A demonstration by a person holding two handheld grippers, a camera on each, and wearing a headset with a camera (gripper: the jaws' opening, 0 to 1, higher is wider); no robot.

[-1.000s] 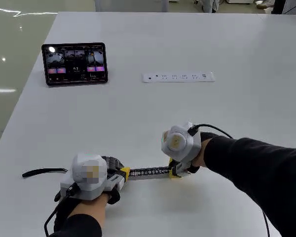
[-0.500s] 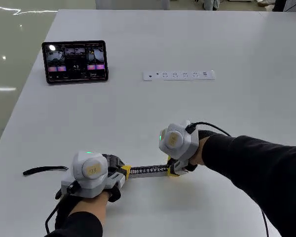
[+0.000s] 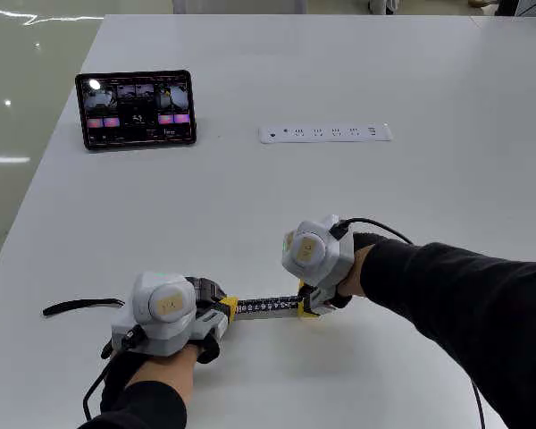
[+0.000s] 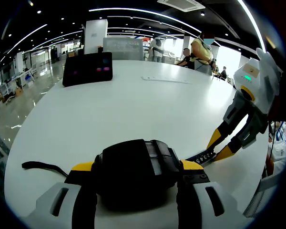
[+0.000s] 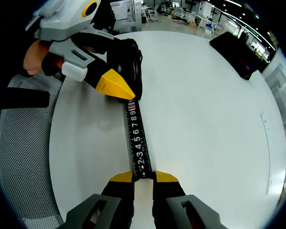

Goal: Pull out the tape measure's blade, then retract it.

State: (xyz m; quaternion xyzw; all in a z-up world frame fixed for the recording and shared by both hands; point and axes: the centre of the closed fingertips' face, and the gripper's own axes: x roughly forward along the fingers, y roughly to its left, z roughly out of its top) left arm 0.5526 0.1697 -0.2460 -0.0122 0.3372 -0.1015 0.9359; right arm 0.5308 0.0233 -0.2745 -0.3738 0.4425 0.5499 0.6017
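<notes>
L claw (image 4: 136, 166) clamped on tape measure case (image 3: 207, 292), R claw (image 5: 144, 178) pinching blade (image 5: 136, 138) tip, short length out

The white surface (image 3: 250, 206) is smooth with a soft sheen. The tape-measure case (image 4: 133, 171) looks matt black and rubbery; its blade (image 5: 137, 143) is a smooth printed strip. Upper left, the tablet (image 3: 136, 109) screen is glossy; the floor (image 3: 18, 89) beside it shines.
</notes>
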